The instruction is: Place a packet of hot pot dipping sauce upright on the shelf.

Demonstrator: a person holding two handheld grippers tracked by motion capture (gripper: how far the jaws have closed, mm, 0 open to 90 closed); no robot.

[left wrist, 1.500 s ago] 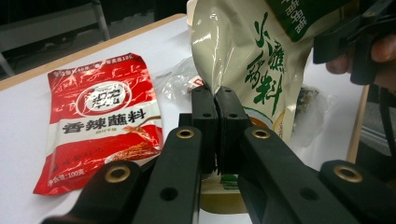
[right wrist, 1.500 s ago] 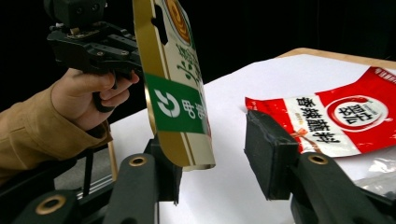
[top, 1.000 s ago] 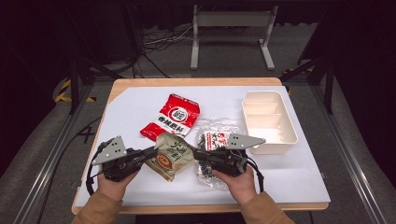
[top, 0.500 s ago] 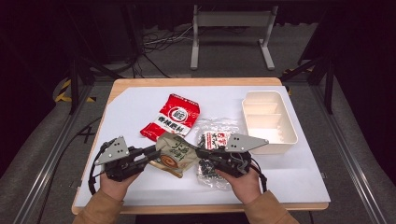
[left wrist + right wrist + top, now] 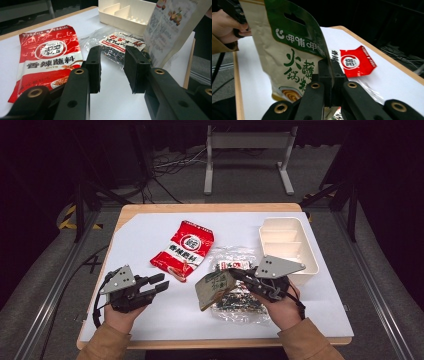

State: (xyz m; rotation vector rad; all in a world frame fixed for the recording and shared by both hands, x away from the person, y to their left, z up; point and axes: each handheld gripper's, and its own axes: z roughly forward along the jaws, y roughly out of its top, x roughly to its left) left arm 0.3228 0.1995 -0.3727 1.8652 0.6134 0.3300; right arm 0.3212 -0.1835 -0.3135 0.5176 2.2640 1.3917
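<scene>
A tan and green snack packet (image 5: pixel 215 287) hangs tilted above the table, with my right gripper (image 5: pixel 235 275) shut on its edge. In the right gripper view the jaws of this gripper (image 5: pixel 329 67) pinch the packet (image 5: pixel 287 50) near its green top. My left gripper (image 5: pixel 159 284) sits at the front left, apart from the packet. Its jaws have just been opening. In the left gripper view they (image 5: pixel 112 65) stand apart with nothing between them, and the packet (image 5: pixel 170 27) shows at the right.
A red sachet (image 5: pixel 184 249) lies mid-table. A clear bag of dark snacks (image 5: pixel 235 302) lies under the held packet. A white divided tray (image 5: pixel 310 255) stands at the right. The white table top ends in a wooden edge (image 5: pixel 200 207).
The left gripper has let go of the tan packet and its jaws have opened. The right gripper has lifted the packet up and to the right, away from the left gripper.
</scene>
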